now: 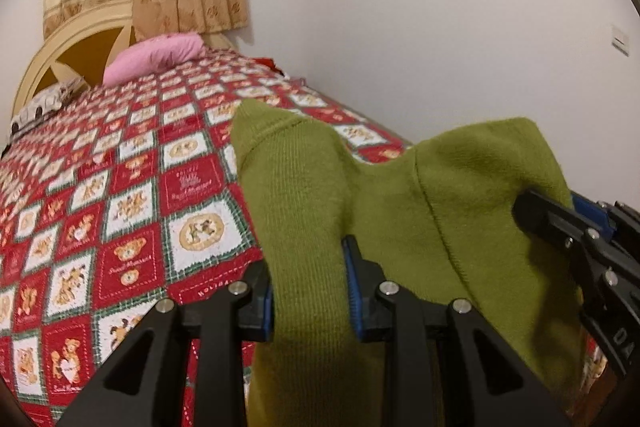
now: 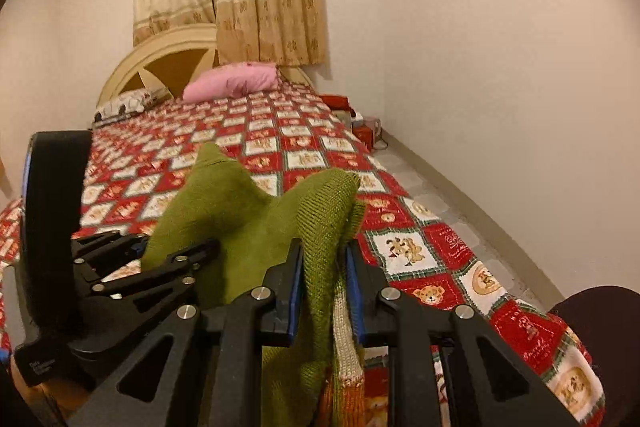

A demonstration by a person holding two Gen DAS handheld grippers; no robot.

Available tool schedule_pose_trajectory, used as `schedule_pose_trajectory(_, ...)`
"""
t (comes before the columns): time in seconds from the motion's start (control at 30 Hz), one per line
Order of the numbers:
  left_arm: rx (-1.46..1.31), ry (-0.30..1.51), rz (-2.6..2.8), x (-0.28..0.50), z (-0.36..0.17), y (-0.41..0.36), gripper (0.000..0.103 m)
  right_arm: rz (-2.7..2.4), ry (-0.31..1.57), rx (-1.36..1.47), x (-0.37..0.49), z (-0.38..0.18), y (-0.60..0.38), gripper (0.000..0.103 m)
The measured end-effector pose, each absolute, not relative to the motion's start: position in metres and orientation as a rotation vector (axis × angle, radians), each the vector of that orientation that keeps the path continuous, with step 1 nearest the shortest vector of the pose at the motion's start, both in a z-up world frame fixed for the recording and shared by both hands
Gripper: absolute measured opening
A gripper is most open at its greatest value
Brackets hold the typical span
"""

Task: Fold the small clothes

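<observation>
Pinching green knit garment (image 1: 400,195) (raised above bedspread (image 1: 120,195)): both jaws, left gripper (image 1: 310,291), right gripper (image 2: 322,287).

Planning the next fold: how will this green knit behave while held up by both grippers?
Likely floppy: the green knit sags between the left gripper and right gripper. Probably not slippery, since the ribbed weave looks grippy. Seems light.

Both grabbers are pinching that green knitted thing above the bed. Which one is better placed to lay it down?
Probably the left hand-held gripper: open bedspread lies on its side, while the right hand-held gripper is near the bed's edge. Both clamp the green sweater.
</observation>
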State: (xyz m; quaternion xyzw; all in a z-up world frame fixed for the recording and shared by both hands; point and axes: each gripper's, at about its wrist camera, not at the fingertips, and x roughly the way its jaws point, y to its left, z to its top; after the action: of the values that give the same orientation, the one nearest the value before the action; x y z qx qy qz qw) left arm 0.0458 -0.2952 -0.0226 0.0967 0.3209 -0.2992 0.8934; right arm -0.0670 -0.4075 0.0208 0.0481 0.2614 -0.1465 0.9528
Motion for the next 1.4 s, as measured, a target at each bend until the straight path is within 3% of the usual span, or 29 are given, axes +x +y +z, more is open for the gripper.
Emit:
schedule_pose_trajectory(0.37, 0.197, 0.803, -0.569, 0.069, -0.047, -0.307, 0.031, -0.354, 0.696, 0.135, -0.033, -0.039, -0.443, 0.02)
schedule_pose_trajectory(0.73, 0.238, 0.893, -0.518, 0.084, -0.062, -0.318, 0.044, -0.326, 0.752, 0.235, -0.025, -0.054, -0.463, 0.021)
schedule_pose_trajectory(1.0, 0.091, 1.043, -0.531, 0.115, -0.073, -0.309, 0.063, -0.305, 0.767, 0.263, -0.014, -0.058, -0.471, 0.021)
schedule_pose_trajectory(1.23, 0.114, 0.999, -0.516, 0.11, -0.075, -0.313, 0.065, -0.281, 0.778, 0.347, -0.001, -0.064, -0.489, 0.024)
schedule_pose_trajectory(1.4, 0.128, 0.969, -0.509, 0.108, -0.075, -0.311, 0.066, -0.308, 0.779, 0.393, -0.001, -0.066, -0.499, 0.042)
